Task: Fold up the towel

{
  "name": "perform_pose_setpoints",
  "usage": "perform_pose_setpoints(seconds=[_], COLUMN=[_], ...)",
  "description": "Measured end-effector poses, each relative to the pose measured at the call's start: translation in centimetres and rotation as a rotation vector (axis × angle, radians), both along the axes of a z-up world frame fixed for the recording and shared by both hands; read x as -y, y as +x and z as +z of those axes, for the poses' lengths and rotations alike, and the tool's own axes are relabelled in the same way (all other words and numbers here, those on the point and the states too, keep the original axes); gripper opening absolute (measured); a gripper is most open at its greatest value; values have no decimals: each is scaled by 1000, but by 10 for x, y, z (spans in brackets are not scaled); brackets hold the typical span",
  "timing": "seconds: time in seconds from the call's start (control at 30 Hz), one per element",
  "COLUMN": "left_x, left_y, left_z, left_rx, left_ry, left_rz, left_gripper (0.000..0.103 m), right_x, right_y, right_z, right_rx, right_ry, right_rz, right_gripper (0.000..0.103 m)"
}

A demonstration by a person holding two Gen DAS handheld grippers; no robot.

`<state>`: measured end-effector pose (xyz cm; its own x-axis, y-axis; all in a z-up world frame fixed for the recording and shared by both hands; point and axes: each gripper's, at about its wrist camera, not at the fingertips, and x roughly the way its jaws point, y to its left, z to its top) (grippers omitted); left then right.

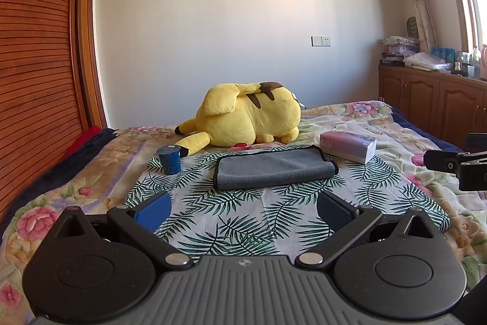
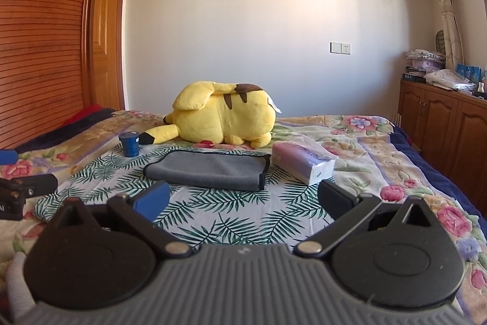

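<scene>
Your left gripper point(image 1: 243, 210) is held low above the leaf-print cloth point(image 1: 237, 221), fingers spread wide apart, nothing between them. Your right gripper point(image 2: 243, 201) sits the same way: fingers apart, empty, with cloth showing in the gap.

Each wrist view catches the other tool at its edge: the right gripper's black frame at the right edge of the left view, the left gripper at the left edge of the right view.

Grey towel point(image 1: 274, 169) lies ahead of both grippers, clear of both, on the leaf-print cloth. It is already doubled over, with the dark trimmed edge running along its far side and down one end; two layers show at its right end point(image 2: 210, 169).

Blue cup point(image 1: 170, 161) stands upright on the cloth, left of the towel and apart from it. Pink tissue pack point(image 1: 347, 146) lies to the towel's right, just beside its far corner. Yellow plush toy point(image 1: 243, 119) lies on its side behind the towel, one black ear tip near the cup.

All of this rests on a floral bedspread point(image 2: 395, 166).
</scene>
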<state>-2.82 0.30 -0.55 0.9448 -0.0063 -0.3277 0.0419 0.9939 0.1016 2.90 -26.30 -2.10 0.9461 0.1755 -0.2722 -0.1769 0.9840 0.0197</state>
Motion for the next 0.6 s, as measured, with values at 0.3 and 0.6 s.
perform_pose_setpoints(seconds=[0.3,0.6], left_x=[0,0], left_y=[0,0], left_z=[0,-1], left_rx=[0,2], left_ry=[-1,4], left_rz=[0,0], left_gripper=[87,87], right_x=[0,0], right_y=[0,0], right_z=[0,0], right_rx=[0,0], right_ry=[0,0], right_rz=[0,0], right_gripper=[103,103])
